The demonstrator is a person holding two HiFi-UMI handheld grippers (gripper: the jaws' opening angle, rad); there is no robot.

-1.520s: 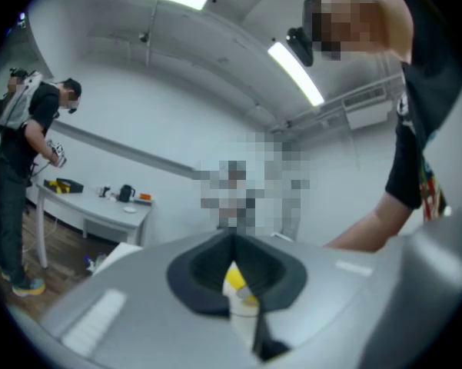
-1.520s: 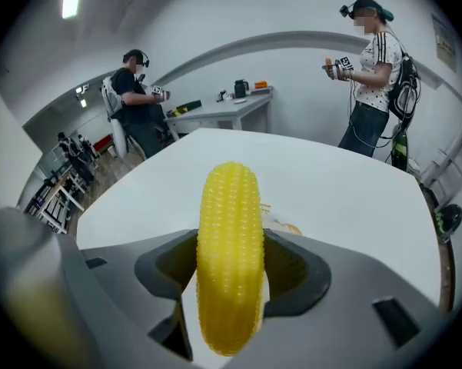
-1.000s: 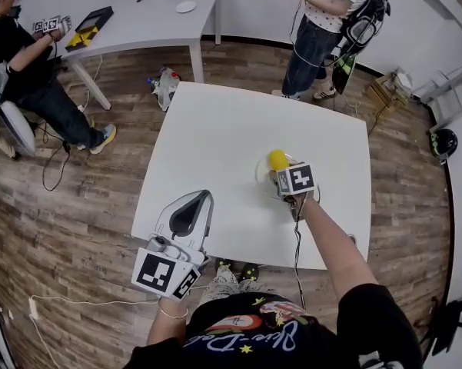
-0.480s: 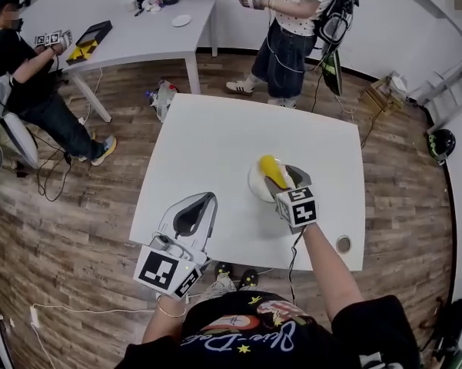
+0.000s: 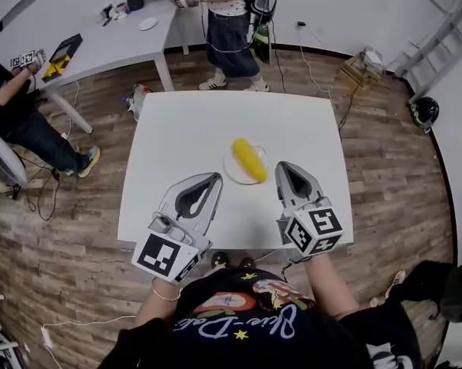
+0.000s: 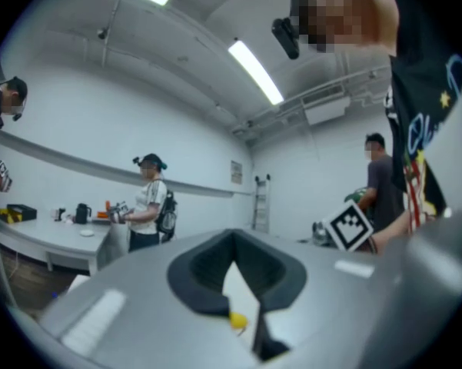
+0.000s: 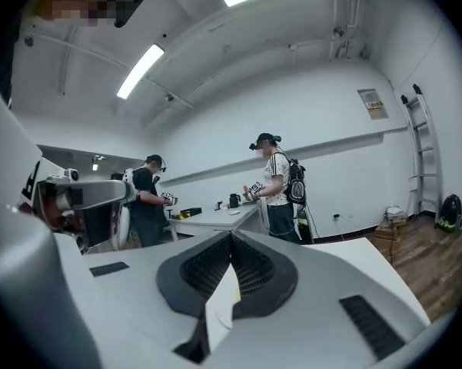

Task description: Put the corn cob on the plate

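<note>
The corn cob [image 5: 248,159] lies on the small white plate [image 5: 232,172] near the middle of the white table [image 5: 192,125], touched by neither tool. The right gripper [image 5: 285,166] and left gripper [image 5: 214,177] hover on the person's side of the plate, each with its jaws closed on nothing.

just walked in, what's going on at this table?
A person holds a two-jaw gripper in each hand over a white table. The corn cob lies on the plate near the table's middle, so the placing looks done. Neither gripper touches it: the left gripper and the right gripper are both shut and empty, one on each side of the plate, towards the person.
</note>
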